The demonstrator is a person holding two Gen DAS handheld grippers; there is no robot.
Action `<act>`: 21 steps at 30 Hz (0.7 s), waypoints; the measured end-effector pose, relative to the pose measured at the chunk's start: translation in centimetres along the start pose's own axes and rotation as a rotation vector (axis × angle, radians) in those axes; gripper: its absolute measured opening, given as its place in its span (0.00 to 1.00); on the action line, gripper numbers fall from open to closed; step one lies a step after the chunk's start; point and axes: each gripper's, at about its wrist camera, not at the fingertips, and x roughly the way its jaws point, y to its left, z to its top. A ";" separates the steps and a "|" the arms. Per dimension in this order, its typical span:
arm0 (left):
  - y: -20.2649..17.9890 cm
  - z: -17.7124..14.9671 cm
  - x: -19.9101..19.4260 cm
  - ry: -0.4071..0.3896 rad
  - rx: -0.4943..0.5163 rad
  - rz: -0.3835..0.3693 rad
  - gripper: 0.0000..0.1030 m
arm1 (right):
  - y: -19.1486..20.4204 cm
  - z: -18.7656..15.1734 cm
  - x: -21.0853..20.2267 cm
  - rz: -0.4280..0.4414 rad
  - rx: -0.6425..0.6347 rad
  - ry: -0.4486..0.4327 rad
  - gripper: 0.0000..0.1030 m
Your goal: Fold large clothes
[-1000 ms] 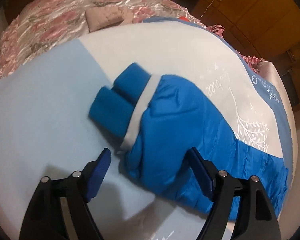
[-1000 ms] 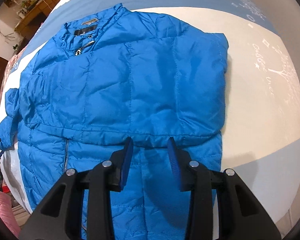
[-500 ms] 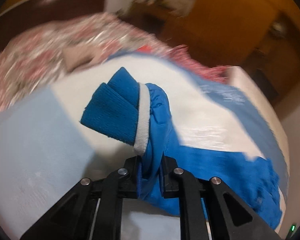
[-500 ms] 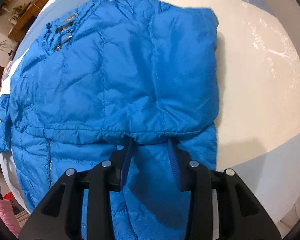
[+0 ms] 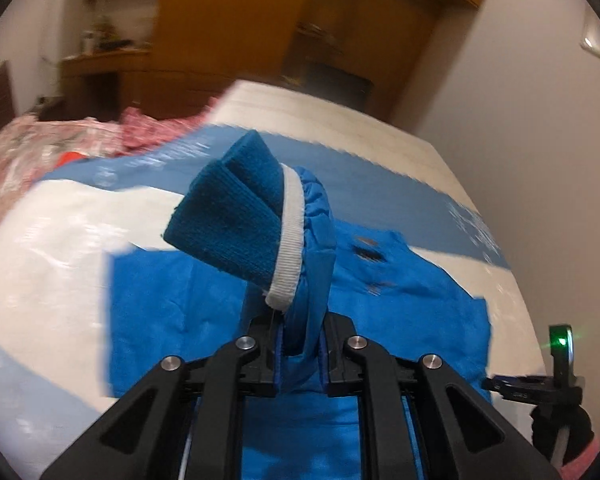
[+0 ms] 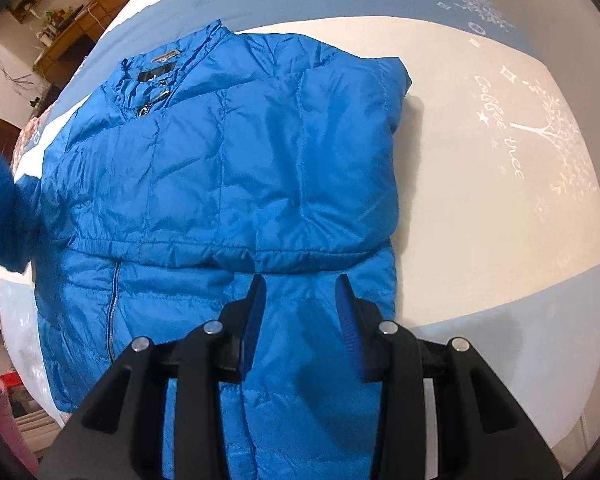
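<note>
A bright blue puffer jacket (image 6: 228, 184) lies flat on the bed, collar at the far left, one sleeve folded across its body. My left gripper (image 5: 300, 354) is shut on the other sleeve (image 5: 308, 280) just behind its blue knit cuff (image 5: 232, 220) with a white band, and holds it up above the jacket body (image 5: 400, 320). The raised cuff shows blurred at the left edge of the right wrist view (image 6: 0, 208). My right gripper (image 6: 300, 312) is open and empty, low over the jacket's lower half near the folded sleeve's edge.
The bed cover (image 6: 500, 184) is white and light blue with printed trees. A pink floral quilt (image 5: 40, 148) lies at the far side. Wooden wardrobes (image 5: 236, 20) and a shelf stand behind the bed. The other gripper's green light (image 5: 560, 338) shows at right.
My left gripper closed on the sleeve, lifted it off the bed and swung it over the jacket body. My right gripper stayed open over the jacket's lower half.
</note>
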 end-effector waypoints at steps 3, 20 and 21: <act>-2.6 -1.1 3.8 0.072 0.045 -0.026 0.12 | 0.2 0.2 0.3 0.002 -0.009 0.004 0.35; -1.0 -4.1 4.5 0.222 0.053 -0.110 0.44 | 5.7 1.7 0.7 0.243 -0.064 0.030 0.48; 0.4 -4.3 5.6 0.254 0.040 -0.030 0.44 | 6.4 1.9 0.8 0.269 -0.072 0.038 0.48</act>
